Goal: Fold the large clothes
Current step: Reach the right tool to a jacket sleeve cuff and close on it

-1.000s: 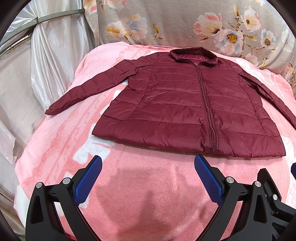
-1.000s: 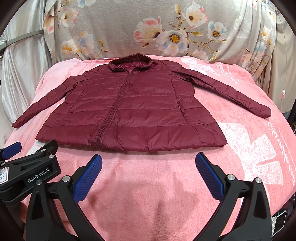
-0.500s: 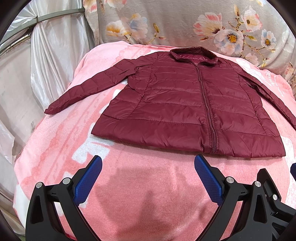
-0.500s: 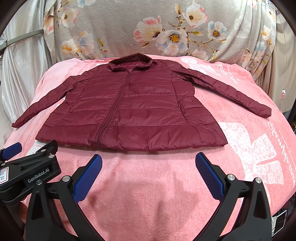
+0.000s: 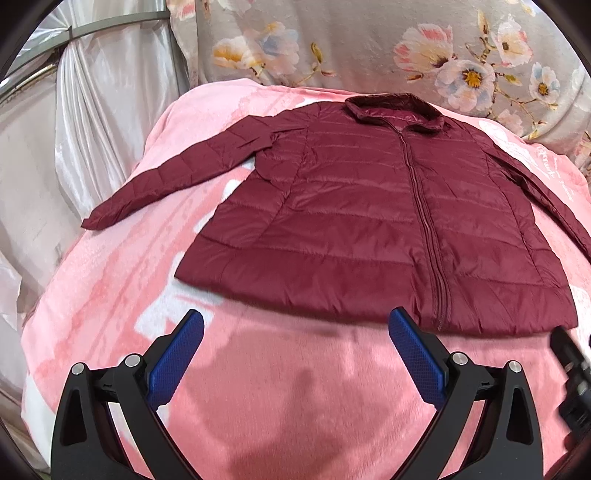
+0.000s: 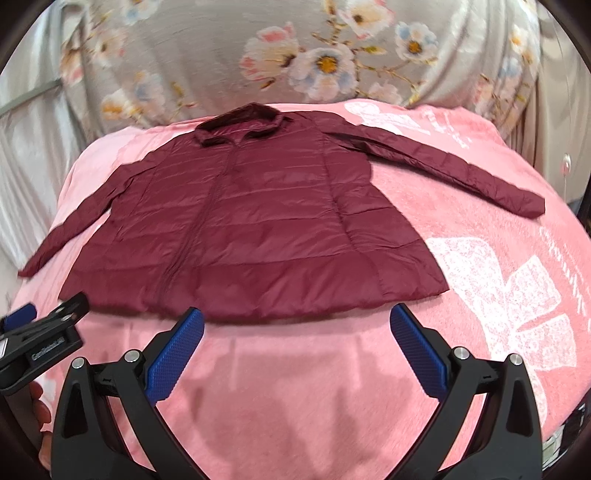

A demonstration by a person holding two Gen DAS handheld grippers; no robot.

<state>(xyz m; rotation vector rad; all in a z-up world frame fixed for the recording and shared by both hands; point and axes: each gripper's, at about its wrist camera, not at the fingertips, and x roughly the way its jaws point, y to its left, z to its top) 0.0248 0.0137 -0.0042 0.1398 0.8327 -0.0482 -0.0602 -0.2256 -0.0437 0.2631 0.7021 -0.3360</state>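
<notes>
Jacket: maroon puffer jacket (image 5: 369, 229) flat on pink blanket (image 5: 295, 387), collar at twelve o'clock.
Left tongs (image 5: 295, 354): wide open, empty.
Right tongs (image 6: 295, 354): wide open, empty.

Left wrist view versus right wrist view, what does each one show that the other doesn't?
Only the left wrist view shows the silvery curtain with its metal rail. Only the right wrist view shows the end of the jacket's right sleeve and the white bow print on the blanket. Both show the maroon jacket spread flat and zipped on the pink blanket, the floral cloth behind, and open jaws holding nothing.
</notes>
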